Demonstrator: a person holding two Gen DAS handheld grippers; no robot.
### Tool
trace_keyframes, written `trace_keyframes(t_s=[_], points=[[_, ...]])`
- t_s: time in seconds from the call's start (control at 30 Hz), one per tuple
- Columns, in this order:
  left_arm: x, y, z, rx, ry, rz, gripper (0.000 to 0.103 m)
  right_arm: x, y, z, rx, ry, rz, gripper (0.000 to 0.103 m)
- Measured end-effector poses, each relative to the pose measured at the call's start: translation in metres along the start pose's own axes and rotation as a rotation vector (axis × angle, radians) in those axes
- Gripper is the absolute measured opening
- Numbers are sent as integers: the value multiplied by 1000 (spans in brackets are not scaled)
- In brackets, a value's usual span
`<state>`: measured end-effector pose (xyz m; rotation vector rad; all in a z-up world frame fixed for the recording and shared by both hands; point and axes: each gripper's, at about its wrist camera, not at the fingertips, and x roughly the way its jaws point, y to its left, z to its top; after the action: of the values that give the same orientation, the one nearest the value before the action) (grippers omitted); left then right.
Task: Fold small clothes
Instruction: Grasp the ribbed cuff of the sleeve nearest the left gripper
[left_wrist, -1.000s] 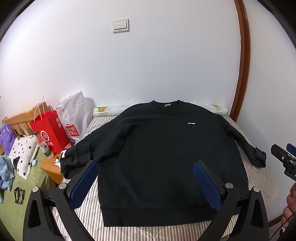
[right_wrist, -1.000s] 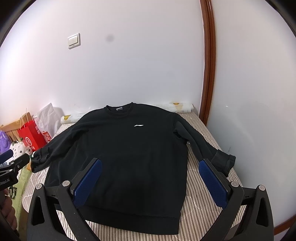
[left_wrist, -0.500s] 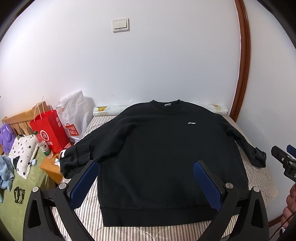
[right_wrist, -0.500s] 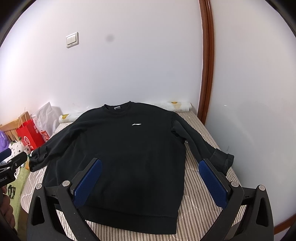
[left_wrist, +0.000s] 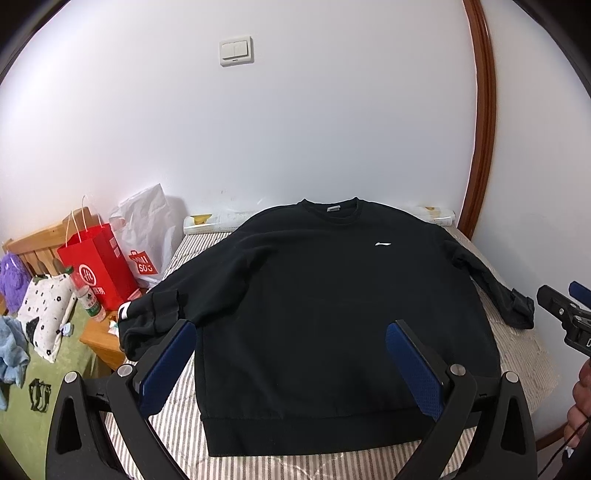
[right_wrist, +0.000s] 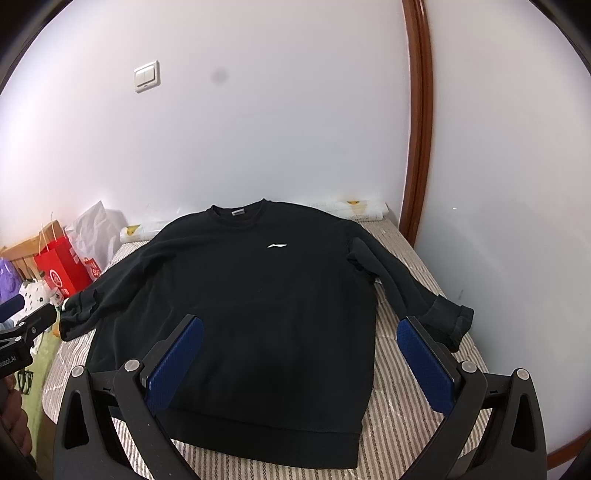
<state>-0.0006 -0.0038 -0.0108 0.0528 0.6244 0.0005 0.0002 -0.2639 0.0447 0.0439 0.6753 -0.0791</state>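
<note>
Over on the left, a red paper bag (left_wrist: 98, 264) stands on the wooden bedside table (left_wrist: 101, 338), a white plastic bag (left_wrist: 146, 236) just behind it, a small bottle (left_wrist: 88, 299) in front. A spotted white cushion (left_wrist: 46, 317) leans beside a purple plush toy (left_wrist: 13, 277). Up on the white wall, a light switch (left_wrist: 236, 51); to the right, a brown wooden door frame (right_wrist: 419, 122). The striped mattress (right_wrist: 406, 402) fills the foreground.
</note>
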Motion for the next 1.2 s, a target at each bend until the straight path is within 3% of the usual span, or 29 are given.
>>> trace_keyframes(t_s=[0.37,0.53,0.63,0.77,0.97,1.2], points=[[46,27,-7,-55,8,0,103,28,25,-6,-65,-25,41,103],[97,76,-32,-167,92,50,103,62,42,-16,-100,-12,75,103],[129,107,-50,-193,156,131,97,85,52,-24,-134,-19,65,102],[164,145,-66,-254,228,176,90,114,58,-33,-167,-3,47,97],[197,178,-55,-300,242,195,86,160,57,-35,-140,86,91,83],[249,203,-34,-303,268,207,75,197,49,-21,-89,129,98,81]])
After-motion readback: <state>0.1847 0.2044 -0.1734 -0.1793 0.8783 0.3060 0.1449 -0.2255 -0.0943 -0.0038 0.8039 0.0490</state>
